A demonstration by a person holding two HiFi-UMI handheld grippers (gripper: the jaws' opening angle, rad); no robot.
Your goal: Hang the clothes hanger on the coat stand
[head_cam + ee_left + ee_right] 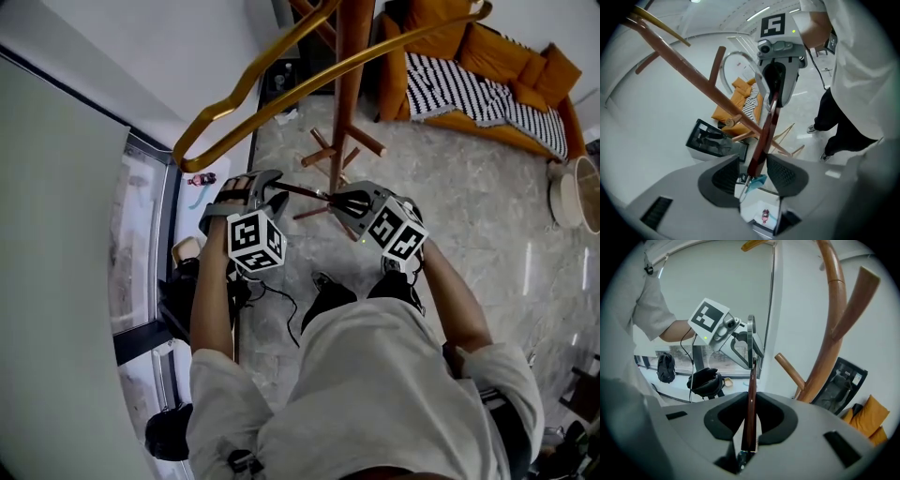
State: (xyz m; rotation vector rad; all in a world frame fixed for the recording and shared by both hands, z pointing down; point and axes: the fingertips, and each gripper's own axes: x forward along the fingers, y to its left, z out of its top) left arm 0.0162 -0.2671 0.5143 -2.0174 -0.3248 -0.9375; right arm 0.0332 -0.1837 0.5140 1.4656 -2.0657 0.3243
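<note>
A dark red-brown wooden clothes hanger [305,194] spans the gap between my two grippers, below the coat stand's wooden pole [353,84]. My right gripper [342,202] is shut on one end; in the right gripper view the bar [751,399] is pinched between the pads. My left gripper [267,187] is open. In its own view the hanger [765,131] passes between the spread pads [780,173] and runs up to the right gripper [776,79]. The stand's pole and pegs [698,79] slant behind it. The curved pole [832,333] rises to the right of the left gripper [740,341].
A gold-coloured curved bar [244,94] arcs close above both grippers. The stand's splayed feet [328,155] rest on the marble floor. An orange sofa with a striped blanket [487,75] is at the back right, a round basket [577,192] beside it. A window [141,244] and a black bag [705,380] lie left.
</note>
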